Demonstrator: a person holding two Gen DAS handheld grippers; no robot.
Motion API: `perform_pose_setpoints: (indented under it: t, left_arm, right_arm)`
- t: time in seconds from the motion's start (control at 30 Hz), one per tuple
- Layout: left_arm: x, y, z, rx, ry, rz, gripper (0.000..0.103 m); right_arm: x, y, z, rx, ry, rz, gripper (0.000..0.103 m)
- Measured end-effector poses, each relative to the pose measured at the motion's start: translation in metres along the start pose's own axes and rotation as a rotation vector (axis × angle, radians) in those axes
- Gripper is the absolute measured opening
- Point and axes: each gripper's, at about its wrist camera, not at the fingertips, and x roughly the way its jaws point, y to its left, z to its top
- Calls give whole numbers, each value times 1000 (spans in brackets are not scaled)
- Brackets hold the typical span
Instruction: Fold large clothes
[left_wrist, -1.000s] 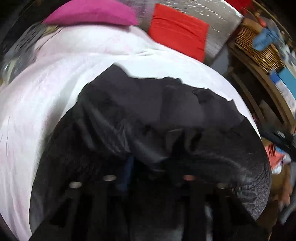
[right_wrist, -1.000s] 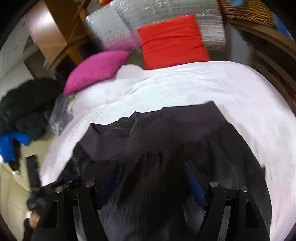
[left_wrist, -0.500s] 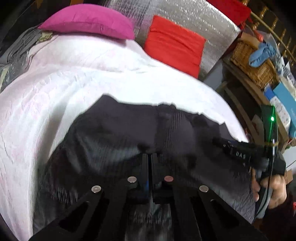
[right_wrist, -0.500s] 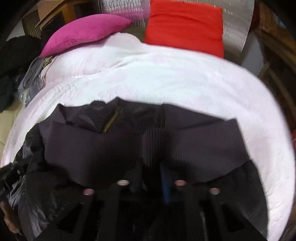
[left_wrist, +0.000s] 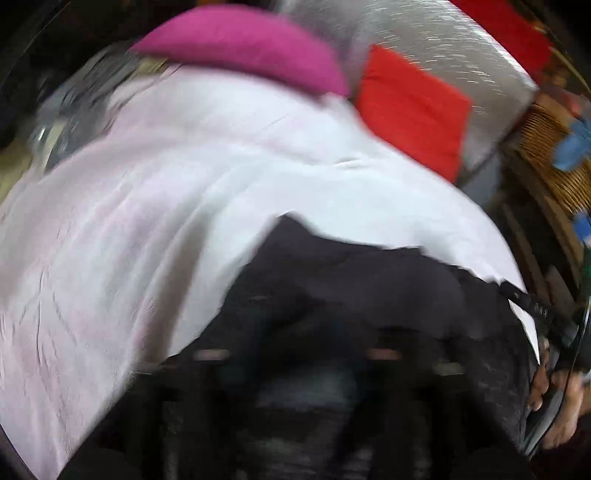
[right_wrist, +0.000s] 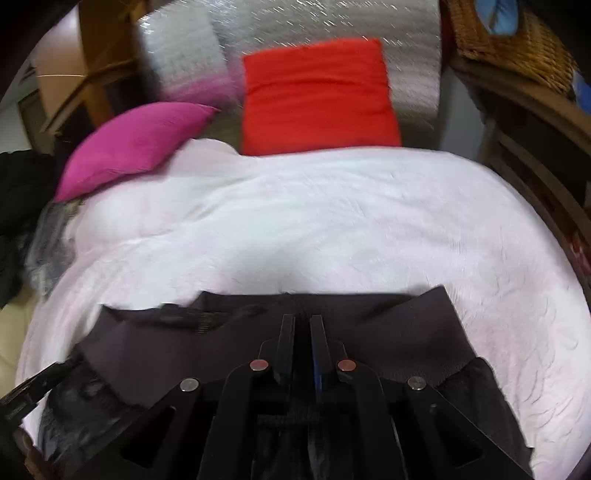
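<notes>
A large dark jacket (right_wrist: 155, 350) lies on the bed's near side, its ribbed hem folded across the top. My right gripper (right_wrist: 303, 321) is shut on the middle of that hem (right_wrist: 406, 332). In the blurred left wrist view, the jacket (left_wrist: 369, 288) fills the lower right. My left gripper (left_wrist: 299, 325) hangs over it with its jaws opening and standing apart. Blur hides whether cloth is still between them. The right gripper (left_wrist: 532, 306), with a hand (left_wrist: 554, 402) on it, shows at the right edge. The left gripper (right_wrist: 40, 380) pokes in at the right wrist view's lower left.
The bed wears a pale pink-white cover (right_wrist: 332, 229). A magenta pillow (right_wrist: 136, 144) and a red cushion (right_wrist: 317, 96) lean at its head against a silver panel (right_wrist: 406, 44). A wicker basket (right_wrist: 517, 48) and wooden shelves (right_wrist: 535, 147) stand right. Dark clothes (right_wrist: 18, 192) pile up left.
My left gripper, shut on the jacket half a second ago, now has its jaws apart and has swung left. My right gripper closed on the hem and stays shut on it, a little lower.
</notes>
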Motion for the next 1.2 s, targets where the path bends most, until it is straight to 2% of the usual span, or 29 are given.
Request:
perform_pose_setpoints:
  t: [0.07, 0.1, 0.17, 0.3, 0.37, 0.53, 0.57, 0.67, 0.73, 0.87, 0.9, 1.0, 1.1, 1.13, 1.17, 1.2]
  left_arm:
    - [5, 10, 0, -45, 17, 8, 60]
    - [7, 10, 0, -44, 27, 9, 65]
    - [9, 8, -2, -18, 39, 12, 72]
    - [7, 11, -4, -42, 21, 20, 72]
    - [6, 13, -5, -50, 9, 40, 72]
    - [11, 18, -13, -63, 9, 110, 70]
    - [10, 15, -15, -52, -3, 124, 69]
    - [4, 7, -18, -3, -40, 171, 67]
    - [1, 6, -20, 10, -56, 206, 67]
    - [-10, 12, -20, -2, -98, 258, 63]
    - [-12, 15, -20, -15, -102, 269, 63]
    - [-13, 23, -22, -46, -105, 289, 61]
    - [-13, 25, -22, -52, -113, 302, 61]
    - [-13, 25, -23, -50, -114, 305, 61]
    - [-12, 25, -23, -48, -116, 306, 61]
    - [-12, 25, -24, -47, -116, 304, 61]
  right_arm:
    - [21, -7, -5, 13, 19, -61, 6]
    - [29, -18, -7, 52, 54, -58, 6]
    - [41, -30, -10, 120, 95, -21, 6]
    - [26, -44, -6, 225, 94, 114, 7]
    - [20, -41, -4, 222, 91, 141, 8]
    - [-17, -10, -1, 117, 33, 214, 11]
    - [-23, 1, -2, 84, 36, 251, 21]
    - [-34, 23, -4, 51, 38, 347, 90]
    - [-42, 35, -5, 74, 16, 413, 90]
    - [-38, 63, -6, 35, 49, 429, 85]
    - [-34, 76, -7, -12, 72, 405, 80]
    - [-15, 105, -14, -99, 152, 352, 74]
    - [15, 122, -19, -131, 243, 289, 72]
    - [23, 127, -21, -149, 248, 252, 72]
    - [28, 131, -23, -175, 234, 219, 62]
    - [31, 136, -24, -210, 214, 181, 42]
